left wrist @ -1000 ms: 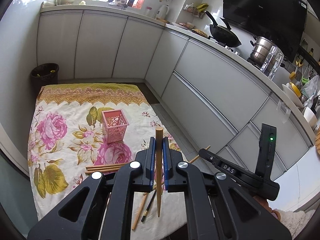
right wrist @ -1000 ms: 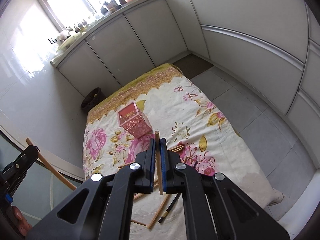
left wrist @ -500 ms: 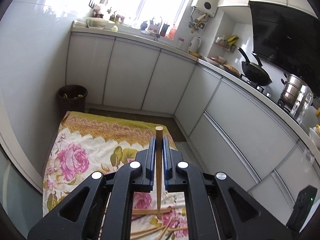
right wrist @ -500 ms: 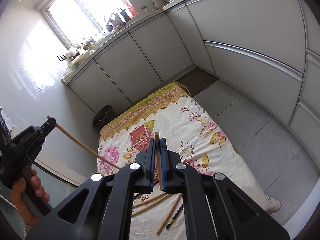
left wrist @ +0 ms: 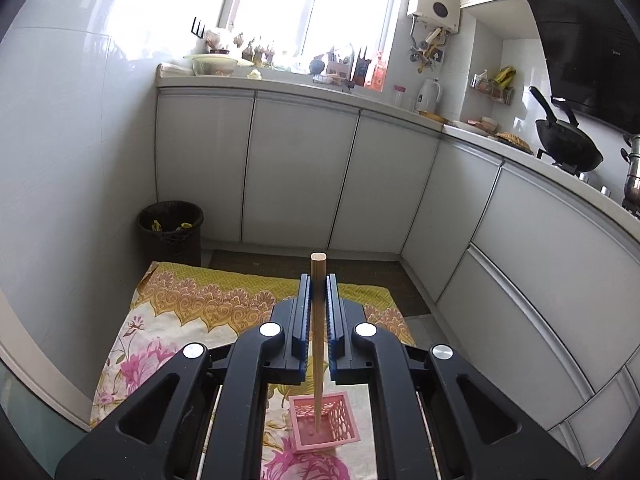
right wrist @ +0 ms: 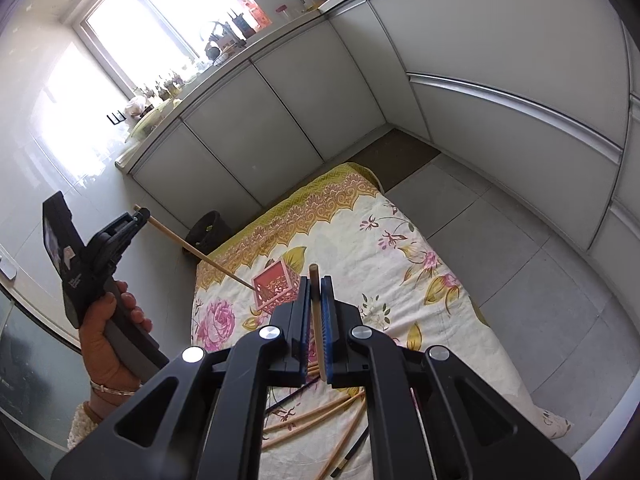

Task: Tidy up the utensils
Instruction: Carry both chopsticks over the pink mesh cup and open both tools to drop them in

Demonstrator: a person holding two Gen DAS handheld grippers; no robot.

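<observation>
Left gripper (left wrist: 318, 320): black moulded plastic arms, blue ribbed pads on the inner finger faces, four round silver screw heads in a row behind the pads. Right gripper (right wrist: 316, 320): same build, black with blue pads and silver screws. From the right wrist view, the left gripper's black handle carries small white lettering; below it, the left hand (right wrist: 106, 344) wears a thin metal bangle and a cream knitted cuff.
</observation>
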